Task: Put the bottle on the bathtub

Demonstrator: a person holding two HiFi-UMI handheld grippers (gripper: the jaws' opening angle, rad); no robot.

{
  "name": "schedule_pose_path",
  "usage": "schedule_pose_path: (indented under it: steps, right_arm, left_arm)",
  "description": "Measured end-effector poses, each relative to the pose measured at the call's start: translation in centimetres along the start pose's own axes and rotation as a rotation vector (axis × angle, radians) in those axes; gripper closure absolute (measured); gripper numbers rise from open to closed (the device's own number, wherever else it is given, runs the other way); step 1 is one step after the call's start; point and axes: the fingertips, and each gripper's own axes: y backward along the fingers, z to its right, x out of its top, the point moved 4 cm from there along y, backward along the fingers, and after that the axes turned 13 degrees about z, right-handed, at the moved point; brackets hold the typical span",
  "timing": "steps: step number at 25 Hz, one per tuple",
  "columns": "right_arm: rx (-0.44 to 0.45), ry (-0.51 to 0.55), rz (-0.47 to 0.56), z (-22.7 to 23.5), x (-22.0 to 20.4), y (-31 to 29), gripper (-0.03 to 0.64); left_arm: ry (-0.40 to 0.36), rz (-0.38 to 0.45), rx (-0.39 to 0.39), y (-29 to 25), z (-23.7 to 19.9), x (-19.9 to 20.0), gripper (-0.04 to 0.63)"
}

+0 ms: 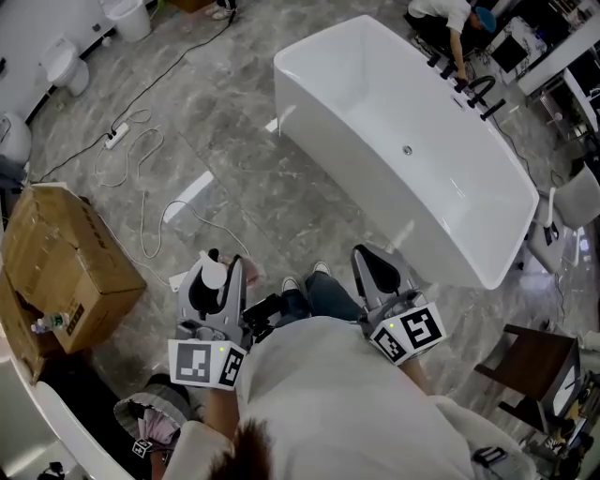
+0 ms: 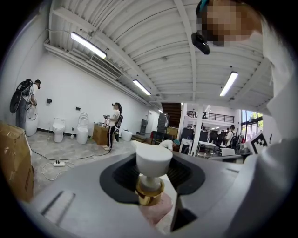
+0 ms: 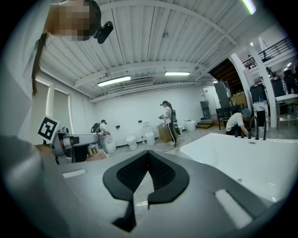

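Observation:
In the head view my left gripper [image 1: 217,264] is shut on a bottle [image 1: 212,276] with a white pump cap, held close to my body over the grey floor. The left gripper view shows that bottle [image 2: 151,163] between the jaws: white cap, gold collar, pink body. My right gripper [image 1: 371,259] sits beside it to the right, its black pads meeting at the tips with nothing between them [image 3: 148,154]. The white bathtub [image 1: 424,112] stands ahead and to the right, apart from both grippers. Its rim and basin [image 3: 242,160] fill the right side of the right gripper view.
A cardboard box [image 1: 66,262] stands at my left. A power strip with white cable [image 1: 117,138] lies on the floor ahead. White toilets [image 1: 66,66] line the far left. A person [image 1: 452,21] crouches by the black faucet [image 1: 480,94] at the tub's far end. A dark chair [image 1: 534,366] is at the right.

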Motion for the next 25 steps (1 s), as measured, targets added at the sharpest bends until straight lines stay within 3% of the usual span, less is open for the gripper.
schedule_pose_path:
  steps: [10,25]
  right_arm:
    - [0.036,-0.024,-0.022,3.0,0.2,-3.6,0.618]
    - [0.120,-0.025,0.011,10.7,2.4,-10.6,0.618]
  left_arm:
    - [0.011,-0.016,0.012,-4.2,0.4,-0.7,0.393]
    - [-0.019,0.038,0.088,-12.9,0.9,-0.3,0.393]
